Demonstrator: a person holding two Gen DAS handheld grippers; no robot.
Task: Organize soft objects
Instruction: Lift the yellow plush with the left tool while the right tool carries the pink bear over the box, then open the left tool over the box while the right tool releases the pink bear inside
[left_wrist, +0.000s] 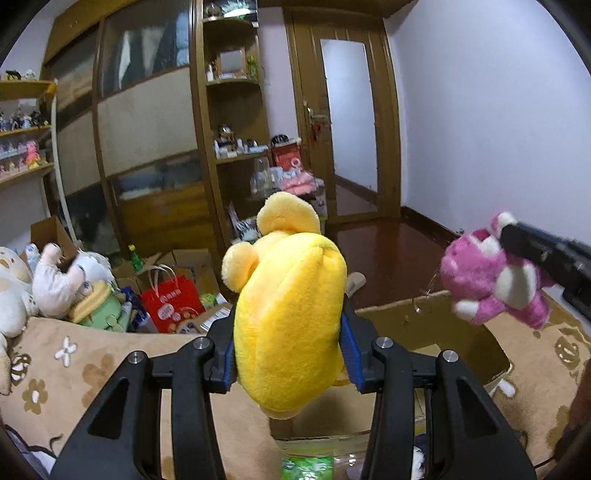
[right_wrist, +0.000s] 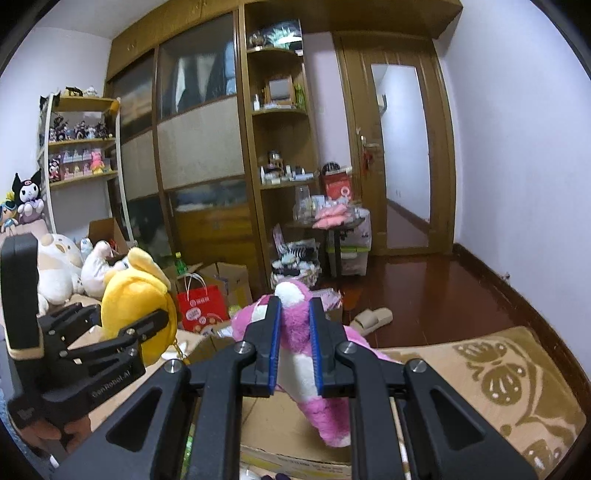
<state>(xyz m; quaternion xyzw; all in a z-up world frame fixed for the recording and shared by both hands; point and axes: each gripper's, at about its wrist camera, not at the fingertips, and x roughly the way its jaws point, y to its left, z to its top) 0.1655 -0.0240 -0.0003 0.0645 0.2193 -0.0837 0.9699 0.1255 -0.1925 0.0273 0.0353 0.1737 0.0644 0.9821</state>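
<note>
The left gripper (left_wrist: 288, 354) is clamping a yellow plush toy (left_wrist: 288, 317) and the right gripper (right_wrist: 295, 347) a pink plush bear (right_wrist: 306, 384), both hanging over an open cardboard box (left_wrist: 424, 325) sitting on the patterned blanket (left_wrist: 74, 362).

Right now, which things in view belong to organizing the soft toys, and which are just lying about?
In the job:
- yellow plush, clamped in the left gripper
- pink plush, clamped in the right gripper
- cardboard box beneath

Lying about:
- red bag
- slipper
- green bottle

open cardboard box (left_wrist: 424, 325) below, plush pile (left_wrist: 55, 280) crowding left
</note>
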